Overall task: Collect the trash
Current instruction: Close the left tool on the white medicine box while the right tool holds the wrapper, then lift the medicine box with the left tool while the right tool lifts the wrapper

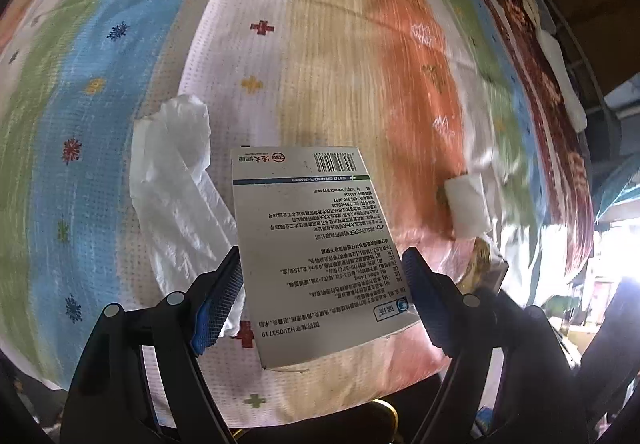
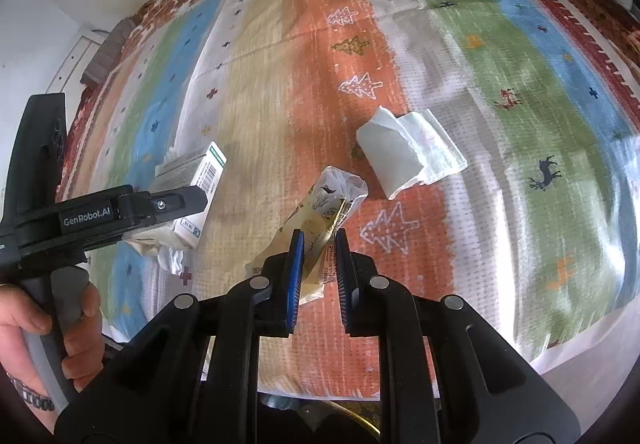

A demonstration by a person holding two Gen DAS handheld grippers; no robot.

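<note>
The left tongs are showing black plastic arms that are fanning out in a Y shape, each carrying a round silver pivot pin. Blue pads with a fine black grid texture are lining the inner faces of the fingers. The right tongs are wearing the same black frame, silver pins and ribbed blue pads. To the left of the right tongs, the other tool's black body is bearing white "GenRobot.AI" lettering and a silver screw. The hand is gripping a grey handle, and a dark banded bracelet is circling the wrist.
</note>
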